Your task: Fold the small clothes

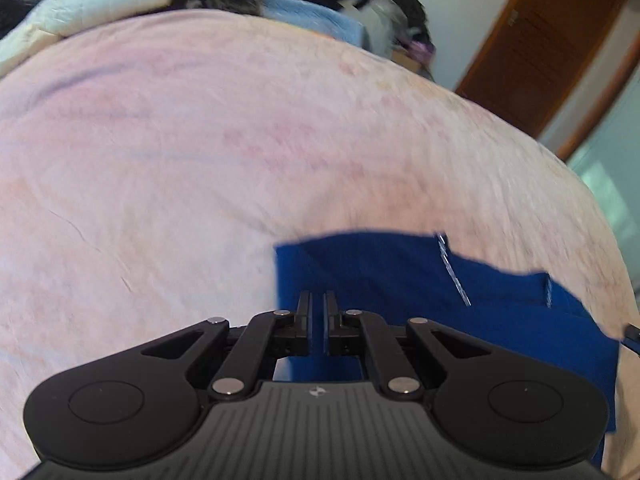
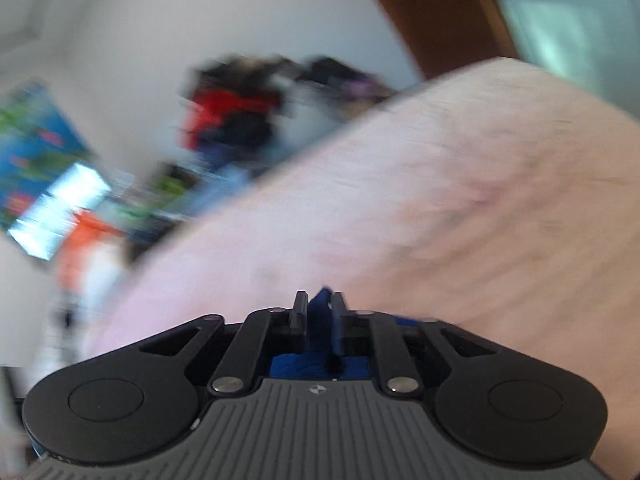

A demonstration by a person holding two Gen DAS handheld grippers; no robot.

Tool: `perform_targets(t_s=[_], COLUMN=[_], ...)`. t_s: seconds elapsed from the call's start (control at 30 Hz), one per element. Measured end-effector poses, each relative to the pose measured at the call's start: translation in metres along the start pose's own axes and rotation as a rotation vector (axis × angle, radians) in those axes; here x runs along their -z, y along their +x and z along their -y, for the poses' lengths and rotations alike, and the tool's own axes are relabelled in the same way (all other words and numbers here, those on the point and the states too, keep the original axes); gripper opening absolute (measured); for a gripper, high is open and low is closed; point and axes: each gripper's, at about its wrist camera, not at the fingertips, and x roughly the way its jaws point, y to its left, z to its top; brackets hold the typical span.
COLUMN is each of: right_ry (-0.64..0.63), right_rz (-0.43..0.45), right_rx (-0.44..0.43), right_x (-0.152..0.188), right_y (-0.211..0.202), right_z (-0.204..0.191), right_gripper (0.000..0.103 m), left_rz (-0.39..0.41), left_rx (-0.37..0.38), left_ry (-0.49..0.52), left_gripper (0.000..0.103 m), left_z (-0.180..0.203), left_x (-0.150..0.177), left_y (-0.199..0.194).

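Your right tongs pinch the bright blue cloth garment; your left tongs, nearly closed, show no clear grip. Mid-fold on the pink bed cover; next, lay it flat.

Two wrist fisheyes, both close above the pink bedspread

The left view looks along its fingers across the bed toward piled clothes at the top and a brown door at upper right. The right view, blurred and tilted, shares the bedspread, the door and the blue garment seen lower right in the left view.
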Motion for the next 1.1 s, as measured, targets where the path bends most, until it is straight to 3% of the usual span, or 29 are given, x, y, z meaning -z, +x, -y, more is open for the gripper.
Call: perform_targets(t_s=[0.03,0.07,0.17,0.23,0.3,0.4,0.43,0.47,0.57,0.63,0.8,0.93,1.03,1.1], right_ry=[-0.005,-0.018,-0.062,-0.087,-0.13,-0.207,-0.229,-0.24,-0.278,-0.279,-0.253,-0.315,-0.366,-0.362], right_rz=[-0.004,0.011,0.09,0.11,0.067,0.006,-0.021,-0.061,-0.031,-0.004,-0.011,-0.084,-0.058,-0.046], right_rx=[0.028,-0.009,-0.024,-0.035,-0.09,-0.159,-0.139,-0.092,0.003,-0.011,-0.115,-0.082,-0.026,-0.051], right_x=[0.007,0.015,0.034,0.035,0.032,0.034,0.037,0.04,0.047,0.048,0.044,0.056,0.063,0.066], right_y=[0.003,0.0,-0.014,-0.017,-0.01,0.007,0.014,0.021,0.015,0.004,0.002,0.021,0.015,0.003], right_z=[0.002,0.004,0.001,-0.003,-0.011,-0.028,-0.032,-0.034,-0.032,-0.03,-0.029,-0.039,-0.047,-0.049], right_gripper=[0.033,0.033,0.048,0.048,0.054,0.065,0.069,0.071,0.069,0.071,0.074,0.074,0.074,0.074], left_rz=[-0.01,-0.018,-0.039,-0.024,-0.018,-0.082,-0.085,-0.056,-0.01,0.033,0.021,0.013,0.006,0.014], left_rx=[0.007,0.004,-0.024,-0.009,0.013,0.017,-0.024,-0.009,-0.074,-0.127,-0.024,-0.135,-0.117,-0.109], left_ry=[0.021,0.044,0.106,0.152,0.185,0.223,0.215,0.198,0.164,0.179,0.155,0.183,0.11,0.132], left_gripper=[0.004,0.004,0.005,0.005,0.005,0.007,0.007,0.007,0.007,0.007,0.008,0.007,0.008,0.008], left_z=[0.002,0.003,0.01,0.021,0.034,0.044,0.042,0.038,0.028,0.025,0.02,0.017,0.01,0.017], left_x=[0.007,0.012,0.02,0.021,0.021,0.02,0.021,0.021,0.013,0.009,0.002,-0.001,-0.004,0.005], left_y=[-0.001,-0.002,-0.002,-0.003,-0.001,0.023,0.031,0.03,0.021,0.018,0.021,0.039,0.03,0.016])
